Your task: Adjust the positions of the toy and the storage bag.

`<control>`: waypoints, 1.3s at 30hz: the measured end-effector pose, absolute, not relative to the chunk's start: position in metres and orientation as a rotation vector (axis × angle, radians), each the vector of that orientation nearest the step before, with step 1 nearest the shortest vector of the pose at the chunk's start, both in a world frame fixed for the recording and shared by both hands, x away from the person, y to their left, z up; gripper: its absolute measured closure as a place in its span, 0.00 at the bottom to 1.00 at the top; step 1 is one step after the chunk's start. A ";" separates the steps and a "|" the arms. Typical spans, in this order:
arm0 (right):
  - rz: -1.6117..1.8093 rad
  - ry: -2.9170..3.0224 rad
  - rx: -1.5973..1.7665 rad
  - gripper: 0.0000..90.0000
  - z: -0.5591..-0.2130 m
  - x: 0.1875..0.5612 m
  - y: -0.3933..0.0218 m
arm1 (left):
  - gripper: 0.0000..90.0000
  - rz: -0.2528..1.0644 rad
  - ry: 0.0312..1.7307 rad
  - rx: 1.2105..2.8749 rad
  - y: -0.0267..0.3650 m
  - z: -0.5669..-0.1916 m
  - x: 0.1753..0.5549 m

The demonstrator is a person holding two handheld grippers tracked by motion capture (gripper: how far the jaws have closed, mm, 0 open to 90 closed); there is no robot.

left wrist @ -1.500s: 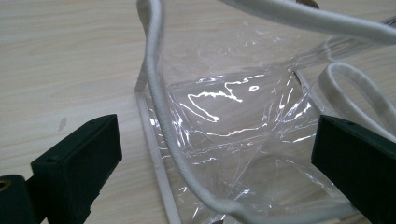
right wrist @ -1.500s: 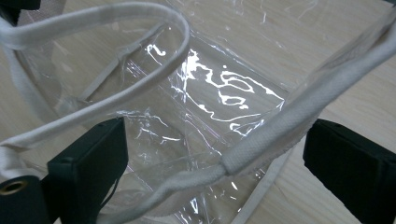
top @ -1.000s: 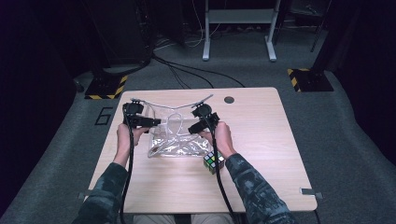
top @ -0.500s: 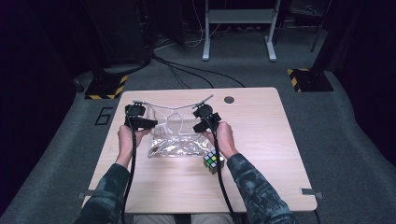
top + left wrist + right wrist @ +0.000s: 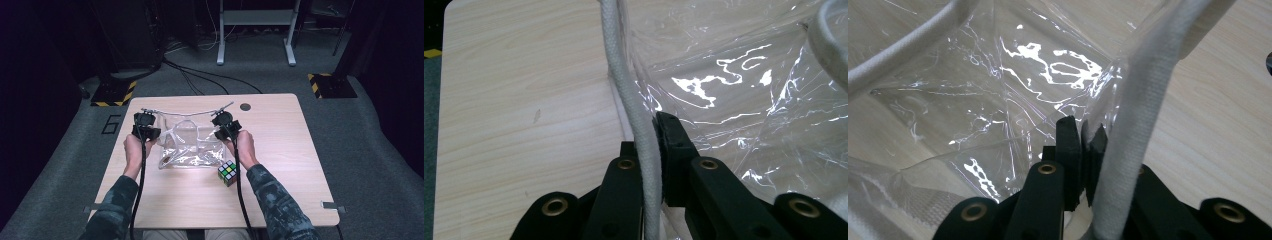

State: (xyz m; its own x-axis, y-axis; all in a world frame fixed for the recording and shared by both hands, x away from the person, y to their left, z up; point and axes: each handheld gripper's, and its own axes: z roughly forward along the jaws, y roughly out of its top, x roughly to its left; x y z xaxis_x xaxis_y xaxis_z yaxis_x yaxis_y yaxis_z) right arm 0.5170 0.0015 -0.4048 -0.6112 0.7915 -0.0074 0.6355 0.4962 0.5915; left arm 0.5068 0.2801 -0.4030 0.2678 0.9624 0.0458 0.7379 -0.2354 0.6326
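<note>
Both sides of clear bag [image 5: 190,147] at frame centre now gripped: left gripper [image 5: 651,165] and right gripper [image 5: 1088,160], jaws just closing, pinch its edges. Cube [image 5: 227,173] not yet inside.

Both my forearms reach forward over the table, hands well apart. My left gripper [image 5: 146,131] and right gripper [image 5: 226,124] point away from me at matching height, jaws of each having just closed tight.
</note>
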 end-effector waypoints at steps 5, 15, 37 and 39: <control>0.802 2.452 1.202 0.98 -0.403 0.517 -0.001 | 0.98 0.615 1.520 2.038 0.283 -0.403 0.506; 0.793 2.422 1.183 0.99 -0.388 0.518 -0.015 | 0.99 0.652 1.460 2.067 0.289 -0.393 0.505; 0.674 2.269 1.303 0.99 -0.354 0.523 -0.102 | 0.99 0.657 1.325 2.133 0.265 -0.373 0.511; 0.672 2.270 1.314 0.99 -0.352 0.522 -0.104 | 0.99 0.656 1.310 2.145 0.262 -0.369 0.511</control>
State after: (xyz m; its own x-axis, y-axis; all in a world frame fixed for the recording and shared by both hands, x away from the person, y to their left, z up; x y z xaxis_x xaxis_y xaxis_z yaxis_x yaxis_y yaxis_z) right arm 0.5225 -0.1044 -0.3523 -0.4580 0.8803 -0.1235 0.6714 0.4336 0.6010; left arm 0.5113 0.2618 -0.3695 0.4095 0.9035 0.1263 0.6422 -0.3838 0.6636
